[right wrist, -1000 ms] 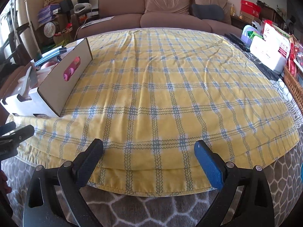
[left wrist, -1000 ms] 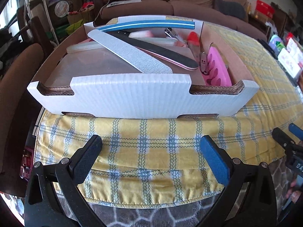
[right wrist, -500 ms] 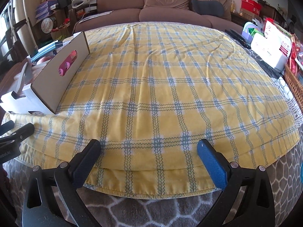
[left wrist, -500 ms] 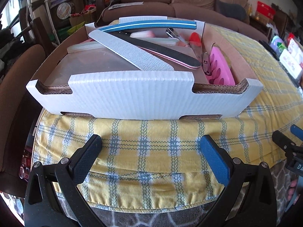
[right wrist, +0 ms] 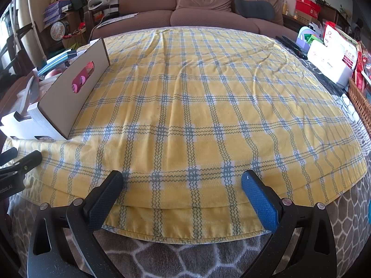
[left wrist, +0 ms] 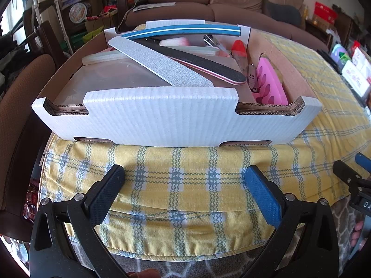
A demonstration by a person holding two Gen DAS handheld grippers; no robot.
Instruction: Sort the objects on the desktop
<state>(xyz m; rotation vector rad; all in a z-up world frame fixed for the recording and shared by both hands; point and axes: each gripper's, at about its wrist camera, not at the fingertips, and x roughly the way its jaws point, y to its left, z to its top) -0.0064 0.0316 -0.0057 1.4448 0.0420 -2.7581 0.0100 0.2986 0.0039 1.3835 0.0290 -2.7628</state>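
A white cardboard box (left wrist: pixel 160 118) sits at the table's left end; it also shows in the right wrist view (right wrist: pixel 67 102). It holds a grey nail file (left wrist: pixel 160 62), a black file (left wrist: pixel 204 64), a blue-striped file (left wrist: pixel 183 30), a pink toe separator (left wrist: pixel 269 85), clippers (left wrist: pixel 212 41) and a clear lidded case (left wrist: pixel 109 78). My left gripper (left wrist: pixel 183 180) is open and empty just in front of the box. My right gripper (right wrist: pixel 182 183) is open and empty over the yellow plaid tablecloth (right wrist: pixel 208 106) near its front edge.
A brown sofa (right wrist: pixel 197 7) stands behind the table. White boxes and a purple caddy (right wrist: pixel 324 53) line the right edge, with a wicker basket (right wrist: pixel 361 106) beside them. A brown chair (left wrist: pixel 20 106) stands left of the box. Grey patterned rug lies below.
Both grippers have moved slightly forward and up toward the table. The box looks a little closer in the left wrist view. Both stay open.
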